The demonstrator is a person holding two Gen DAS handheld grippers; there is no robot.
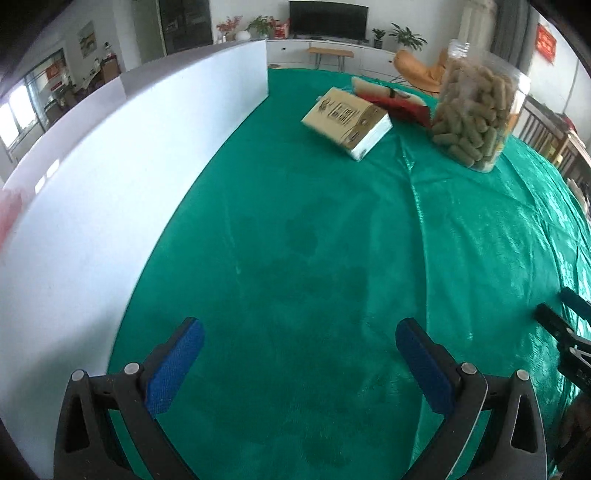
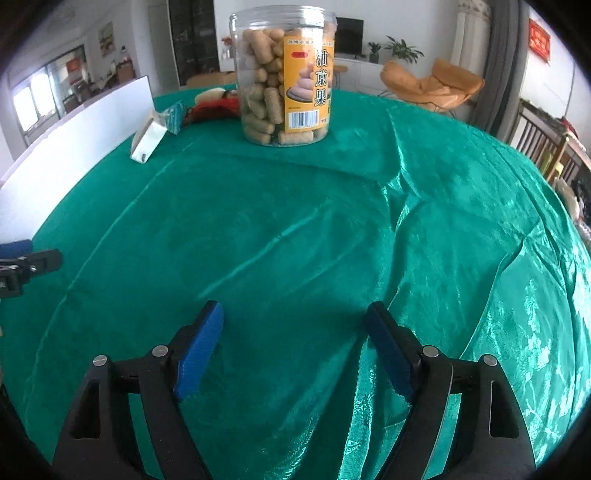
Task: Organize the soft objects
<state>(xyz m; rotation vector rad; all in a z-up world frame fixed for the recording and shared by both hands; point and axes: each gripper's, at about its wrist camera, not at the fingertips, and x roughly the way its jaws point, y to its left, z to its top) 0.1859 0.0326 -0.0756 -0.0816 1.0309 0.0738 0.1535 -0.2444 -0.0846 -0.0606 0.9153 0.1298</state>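
Left gripper: pitched steeply down over the green tablecloth, jaws wide apart, nothing between the blue pads. It hangs close beside the white board that stands along the cloth's left edge. From the right wrist camera its tip shows at the far left margin, level with that gripper and well apart from it.

Right gripper: likewise tilted down at the cloth, jaws standing wide with bare fabric between the blue pads. Beneath it the cloth is creased into shiny folds. In the left wrist view its black fingertips enter at the right edge.

Soft packs, at the far end of the table:
- Tissue pack, beige with a white end face, lying flat, slightly blurred; in the right wrist view it is seen end-on near the white board.
- Red-and-cream soft pack, lying just behind the tissue pack and touching it or nearly so; exact contact cannot be told.

Clear plastic jar of tan puffed snacks, yellow label, upright, just right of the two packs and directly ahead of the right gripper, well apart from both grippers.

Background: orange chair, television, potted plants.
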